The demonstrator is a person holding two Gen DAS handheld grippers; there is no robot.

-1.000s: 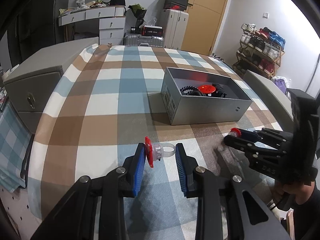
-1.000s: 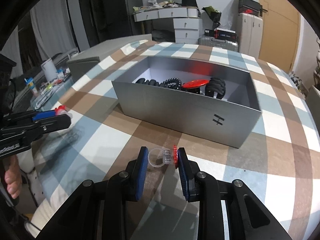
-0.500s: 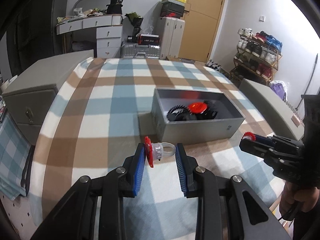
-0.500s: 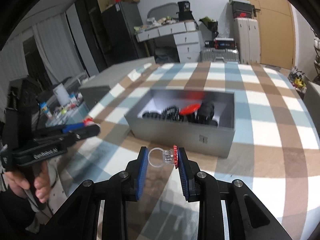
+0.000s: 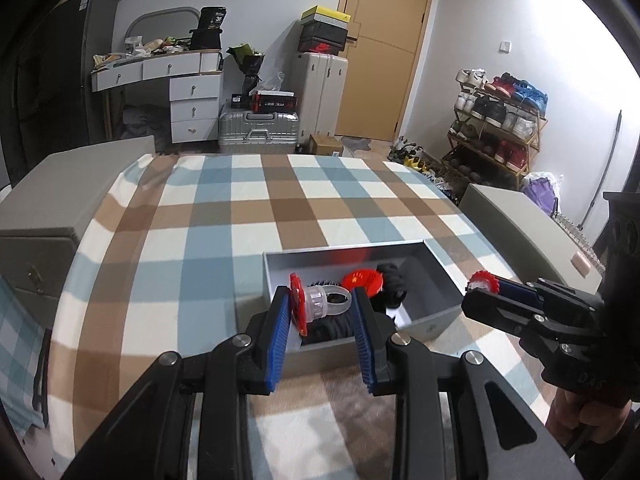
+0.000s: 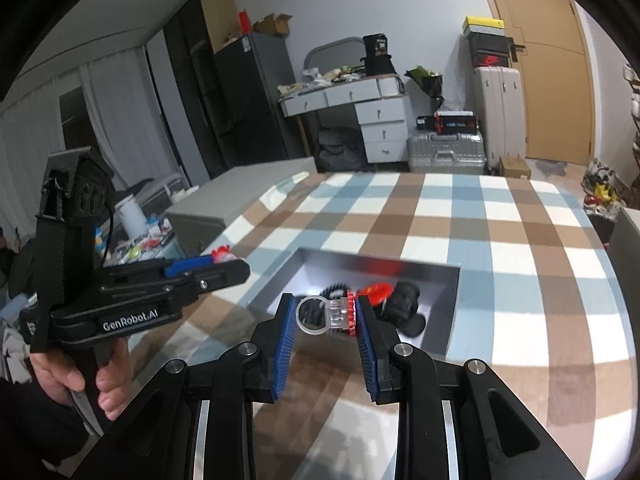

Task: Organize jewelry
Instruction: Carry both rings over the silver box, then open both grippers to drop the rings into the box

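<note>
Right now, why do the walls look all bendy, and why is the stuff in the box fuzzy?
In both wrist views the fisheye lens bows the door and walls and darkens the corners. In the right wrist view the dark items in the gray box are smeared by motion blur, while the clear ring in the right gripper stays sharp. In the left wrist view a red glow reflects on the box's inner wall.

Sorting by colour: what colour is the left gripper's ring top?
Red ring top; clearest in left wrist view.

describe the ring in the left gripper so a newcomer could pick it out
On the plaid-covered table sits a grey open box. Above its near end, the left gripper pinches a clear plastic ring with a red disc top, unlike the black items below.
</note>
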